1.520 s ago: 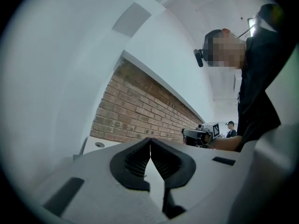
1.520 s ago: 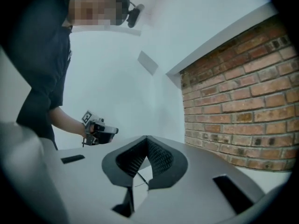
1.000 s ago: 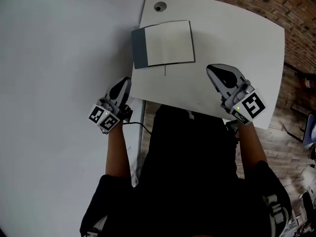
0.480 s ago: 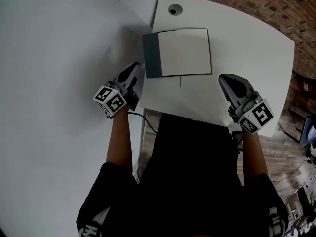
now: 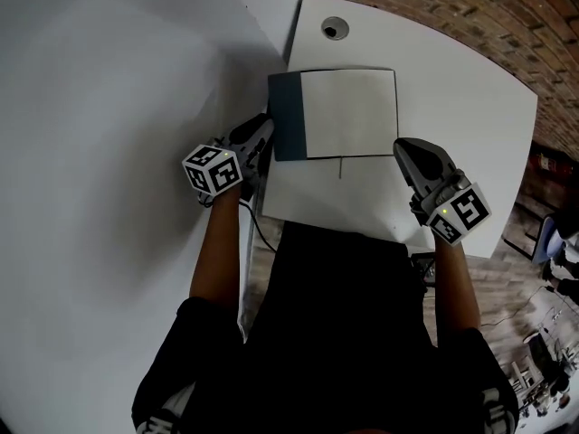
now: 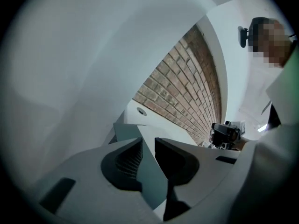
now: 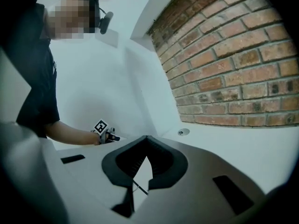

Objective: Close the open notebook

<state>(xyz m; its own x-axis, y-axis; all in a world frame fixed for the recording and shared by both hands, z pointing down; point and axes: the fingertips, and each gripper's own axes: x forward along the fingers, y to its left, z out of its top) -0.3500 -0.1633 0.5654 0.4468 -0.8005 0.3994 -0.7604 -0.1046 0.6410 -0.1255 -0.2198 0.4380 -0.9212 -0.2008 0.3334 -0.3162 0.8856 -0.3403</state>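
Observation:
The notebook [image 5: 348,111] lies open on the white table [image 5: 470,116], a white page up and its dark blue-grey cover [image 5: 288,116] spread out at the left. My left gripper [image 5: 262,128] is at the cover's left edge. In the left gripper view its jaws [image 6: 148,146] have just been opening and stand open; the cover's edge [image 6: 126,130] shows in the gap, not pressed. My right gripper [image 5: 404,148] hovers by the notebook's lower right corner, its tips [image 7: 146,139] meeting, shut on nothing. A thin dark line [image 5: 340,167] runs out from the notebook's near edge.
A round cable hole [image 5: 334,29] sits in the table's far left corner. A white wall [image 5: 109,107] runs along the table's left side, and a brick wall [image 5: 470,7] stands behind it. The person's dark torso is against the near edge.
Both grippers have come forward to the notebook. The left one went up and right from off the table's side to the cover's edge, and its jaws have parted.

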